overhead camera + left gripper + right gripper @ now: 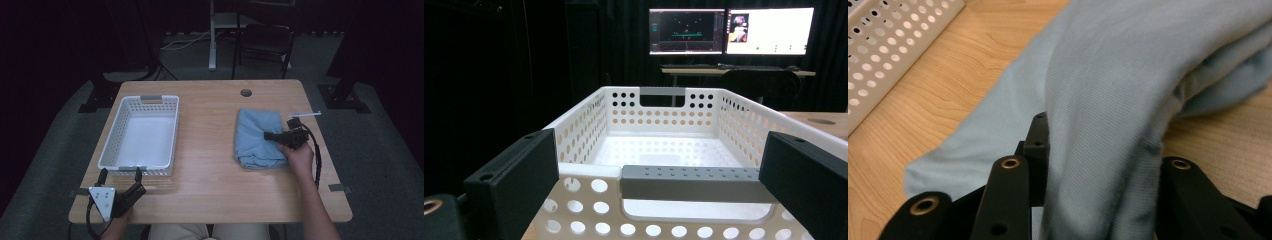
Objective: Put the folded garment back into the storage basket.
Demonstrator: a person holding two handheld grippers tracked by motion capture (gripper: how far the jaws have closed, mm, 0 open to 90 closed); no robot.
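Two grippers at the table, one clamped on cloth, one idle by the basket.

From the high view we see the folded blue cloth (259, 139) lying at about 3 o'clock on the wooden table (210, 165), with the right gripper (270, 135) reaching into its right edge from the 3 o'clock side; the white basket (141, 135) sits at 9 o'clock, and the left gripper (120, 175) rests at 7 o'clock, just short of the basket's near wall, jaws apart. In the left gripper view, our two black jaws stand wide on either side of the basket's grey handle (689, 183), gripping nothing. In the right gripper view the jaws are pressed onto a raised fold of the blue cloth; the far pad is hidden by fabric, so the pinch probably takes several layers.
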